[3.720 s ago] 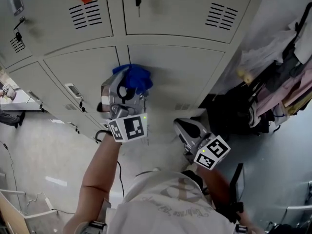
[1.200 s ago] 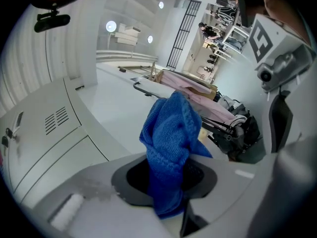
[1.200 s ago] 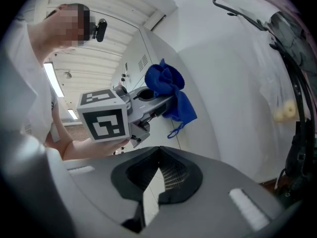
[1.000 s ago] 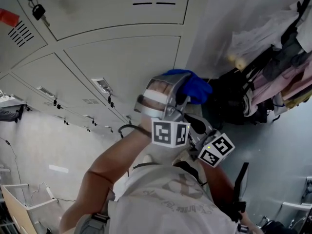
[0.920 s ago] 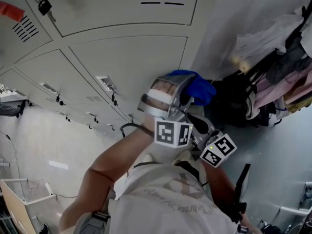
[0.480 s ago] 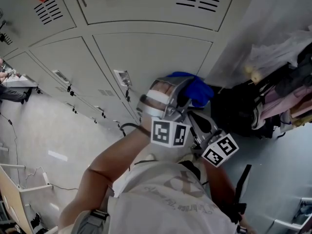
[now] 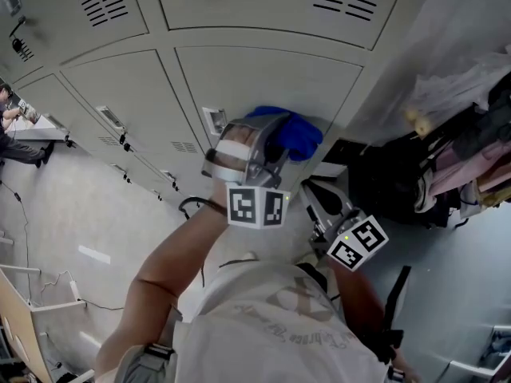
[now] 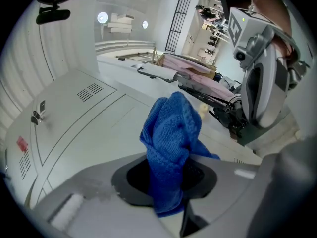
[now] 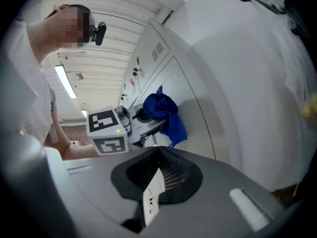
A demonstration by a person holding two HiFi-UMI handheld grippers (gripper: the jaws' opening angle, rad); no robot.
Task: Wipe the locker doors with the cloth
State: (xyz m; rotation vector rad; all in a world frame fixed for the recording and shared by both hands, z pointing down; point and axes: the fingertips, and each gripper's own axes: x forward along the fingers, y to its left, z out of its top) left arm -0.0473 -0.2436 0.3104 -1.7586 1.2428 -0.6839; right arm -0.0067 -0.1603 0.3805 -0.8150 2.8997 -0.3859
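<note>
Two tongs. Left tongs point(image 7: 270, 144) clenched on cloth point(image 7: 292, 132), seemingly pressing it to door point(image 7: 255, 78) at 12 o'clock for wiping contact. Right tongs point(image 9: 154, 181) closed, empty, parked at 4 o'clock, clear of stroke.

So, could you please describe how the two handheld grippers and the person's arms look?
Both the left gripper and right gripper have smooth silver-grey bodies with black inner recesses. Each carries a white cube with black square markers and a green light. The person wears a pale short-sleeved T-shirt, forearms bare.
</note>
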